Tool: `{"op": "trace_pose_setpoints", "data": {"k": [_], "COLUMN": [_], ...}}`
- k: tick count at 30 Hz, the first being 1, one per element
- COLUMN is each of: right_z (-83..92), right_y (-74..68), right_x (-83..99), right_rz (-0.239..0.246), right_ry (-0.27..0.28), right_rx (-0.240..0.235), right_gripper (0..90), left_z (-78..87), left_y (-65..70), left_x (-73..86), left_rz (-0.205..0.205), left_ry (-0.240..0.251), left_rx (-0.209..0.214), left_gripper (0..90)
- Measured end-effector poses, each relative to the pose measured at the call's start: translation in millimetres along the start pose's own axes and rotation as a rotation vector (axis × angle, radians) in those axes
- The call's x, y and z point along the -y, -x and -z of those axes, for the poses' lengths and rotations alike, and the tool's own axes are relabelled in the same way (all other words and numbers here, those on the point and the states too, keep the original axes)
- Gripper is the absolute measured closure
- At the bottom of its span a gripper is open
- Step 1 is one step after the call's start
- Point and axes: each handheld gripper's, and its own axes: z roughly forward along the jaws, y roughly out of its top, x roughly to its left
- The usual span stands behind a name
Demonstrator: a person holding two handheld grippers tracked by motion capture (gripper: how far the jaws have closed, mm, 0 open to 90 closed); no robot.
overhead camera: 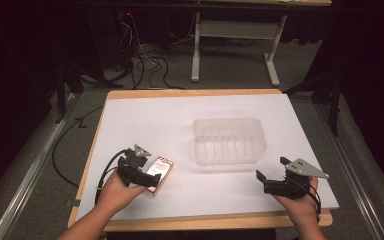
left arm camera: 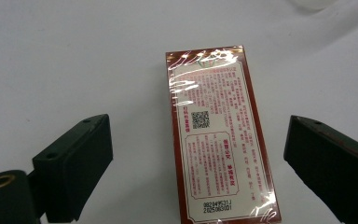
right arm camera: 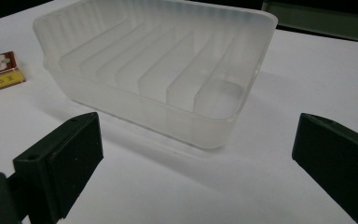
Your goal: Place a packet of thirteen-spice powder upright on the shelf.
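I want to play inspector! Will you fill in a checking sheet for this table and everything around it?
Surface: white table, wooden edge, bare around the things.
Job's things: small red box lying flat, wrapped in shiny film; clear plastic tray with ribs inside, nothing in it.
Clutter: nothing seen.
Grippers: left gripper open, its jaws either side of the box, not touching it; right gripper open, pointing at the tray, holding nothing.
Cables: black cable hanging off the table's left side; tangled wires on the floor behind.
Surroundings: grey floor, white frame legs, dark room.
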Motion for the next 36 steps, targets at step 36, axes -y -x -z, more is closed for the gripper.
{"op": "trace_pose_setpoints", "data": {"k": [36], "right_z": [0.8], "right_y": [10.1], "right_x": [3.2], "right_rz": [-0.046], "right_ry": [-0.003], "right_rx": [-0.008], "right_gripper": [7.9], "left_z": [-46.2], "left_y": [16.1], "left_x": [-22.6], "left_rz": [-0.034], "left_ry": [-0.434], "left_rx": [-0.004], "left_gripper": [1.7]}}
